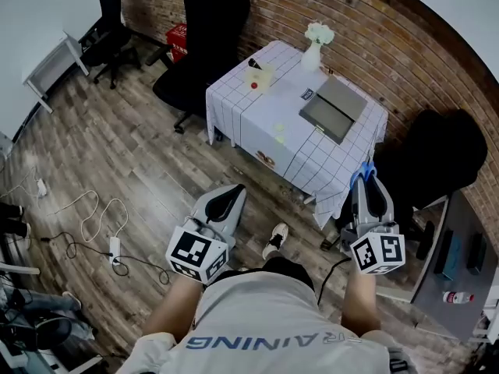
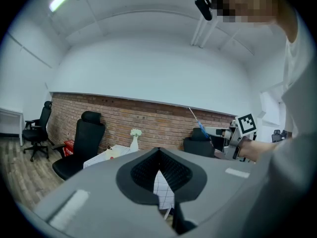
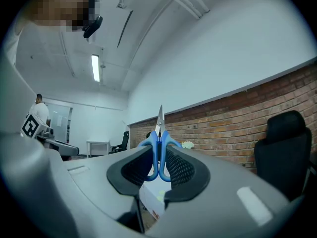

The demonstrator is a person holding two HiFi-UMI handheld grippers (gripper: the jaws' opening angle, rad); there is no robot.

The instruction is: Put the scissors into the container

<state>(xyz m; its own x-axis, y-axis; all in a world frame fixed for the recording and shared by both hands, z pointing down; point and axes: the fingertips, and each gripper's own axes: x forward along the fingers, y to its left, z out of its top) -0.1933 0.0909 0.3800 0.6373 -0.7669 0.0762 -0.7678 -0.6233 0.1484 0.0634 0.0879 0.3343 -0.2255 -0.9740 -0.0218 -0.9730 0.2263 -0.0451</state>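
Note:
Blue-handled scissors stand clamped between the pads of my right gripper, with the closed blades pointing up. In the head view the right gripper is shut on the scissors just off the near right corner of the table. A small yellowish container sits at the table's far left. My left gripper hangs over the wooden floor in front of the table. Its jaws are shut with nothing between them. The left gripper view also catches the scissors sticking up.
On the white checked cloth lie a grey tray and a white vase of flowers. Black office chairs stand behind the table and at its right. Cables trail across the floor at left. A brick wall runs behind.

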